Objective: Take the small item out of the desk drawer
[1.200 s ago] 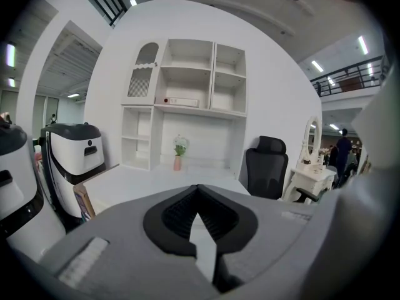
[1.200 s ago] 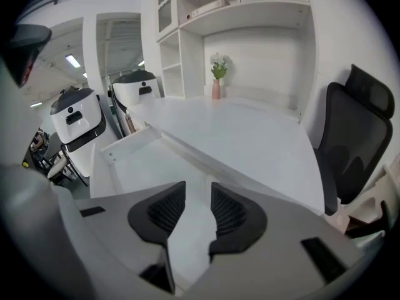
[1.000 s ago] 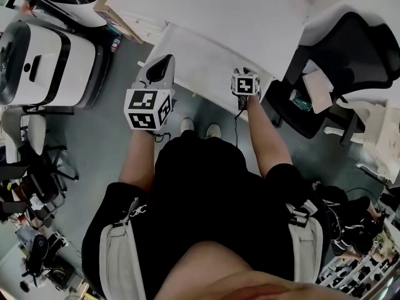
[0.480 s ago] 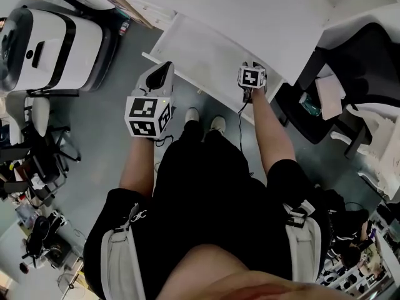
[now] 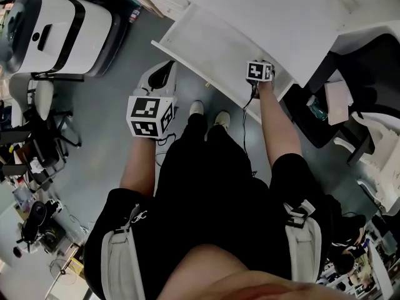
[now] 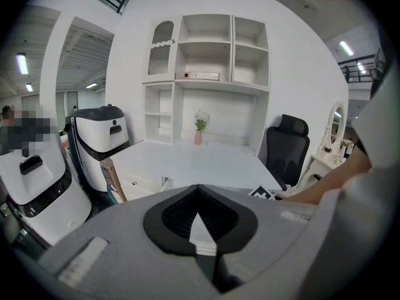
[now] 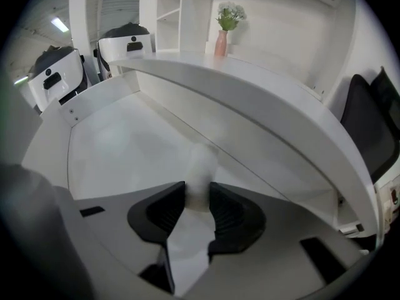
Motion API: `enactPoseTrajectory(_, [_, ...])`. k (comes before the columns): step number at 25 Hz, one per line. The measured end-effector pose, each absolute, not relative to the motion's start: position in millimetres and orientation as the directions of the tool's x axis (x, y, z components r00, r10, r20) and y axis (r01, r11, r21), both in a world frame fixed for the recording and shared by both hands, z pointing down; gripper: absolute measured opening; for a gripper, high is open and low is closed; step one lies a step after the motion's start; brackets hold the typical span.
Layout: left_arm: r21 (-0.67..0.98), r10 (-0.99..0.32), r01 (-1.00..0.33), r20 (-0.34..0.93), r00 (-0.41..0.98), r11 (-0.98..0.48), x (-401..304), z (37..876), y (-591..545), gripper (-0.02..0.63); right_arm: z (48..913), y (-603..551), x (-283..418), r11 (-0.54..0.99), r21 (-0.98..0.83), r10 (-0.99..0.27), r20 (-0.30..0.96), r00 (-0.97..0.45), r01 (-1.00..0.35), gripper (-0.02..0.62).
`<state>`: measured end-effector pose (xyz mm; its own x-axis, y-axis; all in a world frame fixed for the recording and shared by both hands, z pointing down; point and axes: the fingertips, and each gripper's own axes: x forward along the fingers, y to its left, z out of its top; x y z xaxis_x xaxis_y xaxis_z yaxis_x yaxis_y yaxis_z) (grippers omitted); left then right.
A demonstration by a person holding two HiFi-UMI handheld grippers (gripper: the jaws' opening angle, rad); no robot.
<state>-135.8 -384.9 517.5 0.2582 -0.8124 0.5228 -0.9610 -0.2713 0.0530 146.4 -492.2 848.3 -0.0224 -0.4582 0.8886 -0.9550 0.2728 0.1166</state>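
The white desk drawer [image 5: 209, 45] stands pulled out from under the desk top [image 5: 281, 14]. My right gripper [image 5: 255, 67] reaches into its front right corner. In the right gripper view a small, blurry white item [image 7: 201, 166] stands on the drawer floor [image 7: 119, 142] between the jaws of the right gripper [image 7: 199, 195]. It fills the gap, and I see no squeeze on it. My left gripper [image 5: 164, 69] hangs in front of the drawer's left part over the floor. Its pads meet at the tip of the left gripper [image 6: 197, 189], with nothing between them.
A large white machine [image 5: 53, 20] stands at the left and a black office chair [image 5: 375, 67] at the right. My shoes [image 5: 207, 112] are just before the drawer front. A pink vase [image 6: 198, 137] stands at the back of the desk, under wall shelves [image 6: 206, 55].
The right gripper has moved a little forward and right along the drawer's front corner. The left gripper has stayed nearly where it was. The whole view has shifted.
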Motion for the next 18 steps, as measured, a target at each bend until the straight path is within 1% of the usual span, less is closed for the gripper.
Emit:
enactPoseTrajectory(6, [0.059, -0.822, -0.953, 0.492, 0.287, -0.297, -131, 508, -378, 0.012, 818, -480, 127, 0.327, 0.064, -0.501, 0.858, -0.116, -0.943, 0.117])
enactPoseTrajectory(10, [0.073, -0.829, -0.94, 0.453, 0.328, -0.332, -118, 497, -374, 0.012, 782, -462, 110, 0.37, 0.003, -0.542, 0.813, -0.213, -0.929, 0.11])
enactPoseTrajectory(13, [0.085, -0.831, -0.926, 0.417, 0.369, -0.369, -105, 486, -373, 0.012, 741, -449, 101, 0.395, -0.014, -0.598, 0.755, -0.269, -0.918, 0.109])
enactPoseTrajectory(18, [0.1, -0.824, -0.898, 0.365, 0.434, -0.429, -84, 472, -377, 0.012, 665, -438, 102, 0.387, -0.017, -0.711, 0.631, -0.31, -0.922, 0.107])
